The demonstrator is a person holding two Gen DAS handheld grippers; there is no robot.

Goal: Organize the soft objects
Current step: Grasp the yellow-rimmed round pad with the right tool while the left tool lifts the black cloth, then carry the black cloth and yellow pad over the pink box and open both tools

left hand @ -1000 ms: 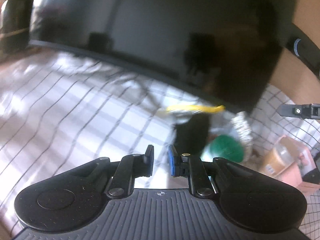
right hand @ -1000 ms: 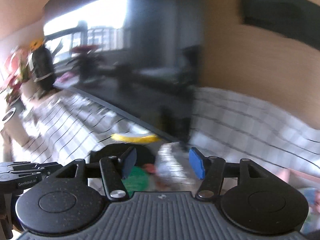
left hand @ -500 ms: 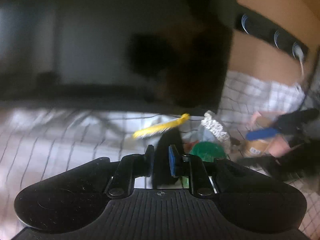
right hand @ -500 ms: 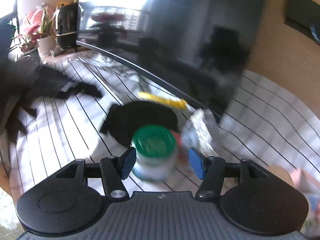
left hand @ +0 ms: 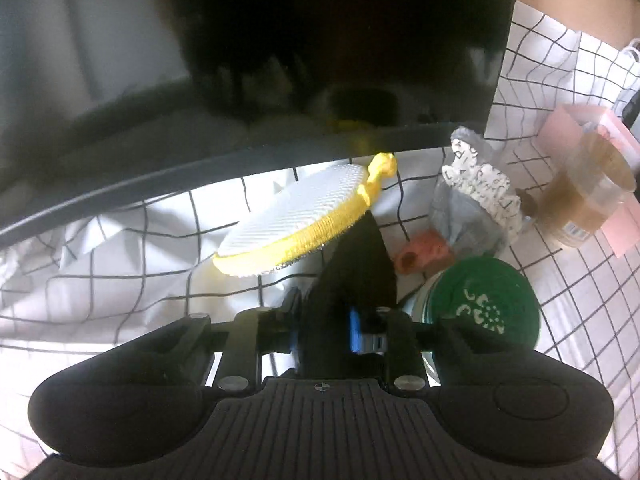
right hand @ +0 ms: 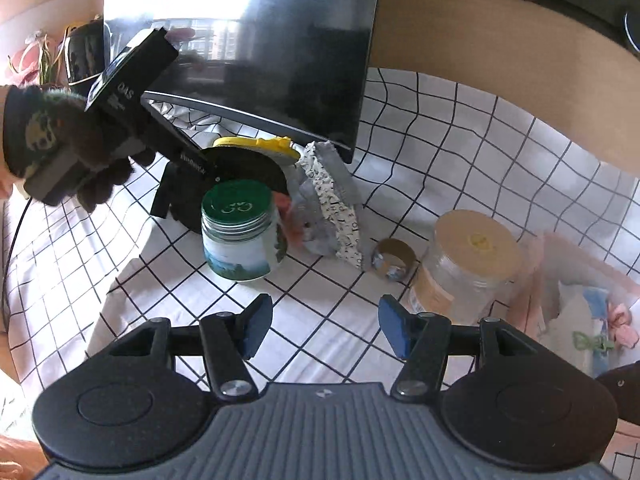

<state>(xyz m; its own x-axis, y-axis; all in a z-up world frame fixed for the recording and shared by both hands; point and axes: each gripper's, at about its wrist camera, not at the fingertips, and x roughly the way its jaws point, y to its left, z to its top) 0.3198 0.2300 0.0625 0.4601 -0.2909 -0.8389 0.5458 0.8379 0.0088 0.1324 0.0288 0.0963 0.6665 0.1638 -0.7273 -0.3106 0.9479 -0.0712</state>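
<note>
Left claw: the left claw (left hand: 322,324) is clenched on a black cloth (left hand: 352,268), whose dark fold rises from between the blue pads; in the right wrist view the same claw (right hand: 182,184) reaches in from the left, gripped by a gloved hand (right hand: 80,152).
Right claw: the right claw (right hand: 324,326) is released, pads wide apart above the checked cloth (right hand: 460,152) covering the desk.
Black cloth: lies at the foot of the monitor (right hand: 280,40), just behind the green-lidded jar (right hand: 238,232).
Yellow-edged pad: the yellow-edged pad (left hand: 296,220) leans tilted against the monitor's lower edge, touching the black cloth.
Grey patterned cloth: the grey patterned cloth (right hand: 332,208) is bunched just right of the green-lidded jar, with a pink cloth (left hand: 424,254) between them.
Near right: a tan-lidded jar (right hand: 468,264), tape roll (right hand: 390,264) beside it.
</note>
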